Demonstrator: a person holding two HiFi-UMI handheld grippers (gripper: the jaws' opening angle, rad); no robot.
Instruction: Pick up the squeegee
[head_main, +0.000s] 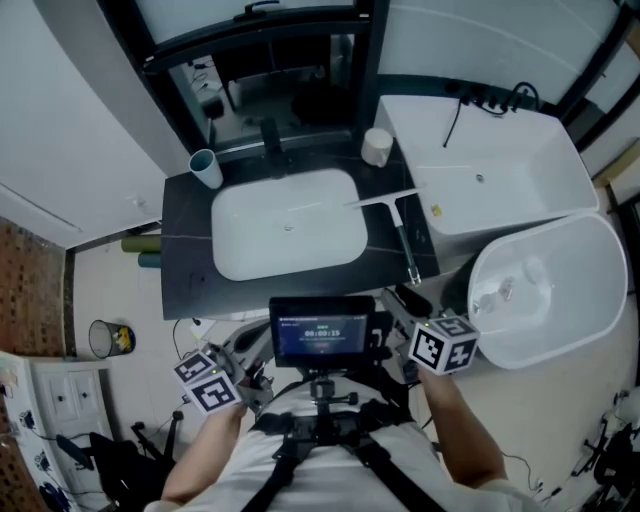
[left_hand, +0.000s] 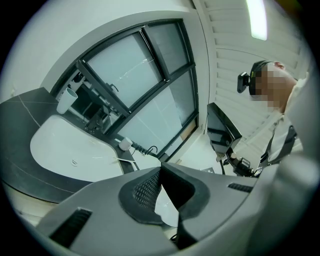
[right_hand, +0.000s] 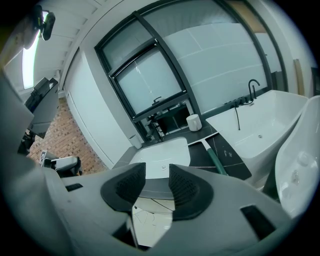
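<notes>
The squeegee (head_main: 404, 236) lies on the dark countertop (head_main: 190, 280) to the right of the white sink basin (head_main: 285, 222). Its pale blade is at the far end and its green handle points toward me. It shows again in the right gripper view, as the squeegee (right_hand: 215, 159), and small in the left gripper view, as the squeegee (left_hand: 129, 162). My right gripper (head_main: 412, 303) (right_hand: 157, 176) hovers short of the counter's near right corner, open, with nothing between its pads. My left gripper (head_main: 232, 362) (left_hand: 160, 172) stays low at the left, away from the counter. Its tips meet, empty.
A pale blue cup (head_main: 205, 168) stands at the counter's back left and a white cup (head_main: 376, 146) at the back right. The faucet (head_main: 271, 138) rises behind the basin. A white bathtub (head_main: 500, 170) and a rounded white tub (head_main: 550, 290) fill the right. A chest-mounted screen (head_main: 322, 330) sits before me.
</notes>
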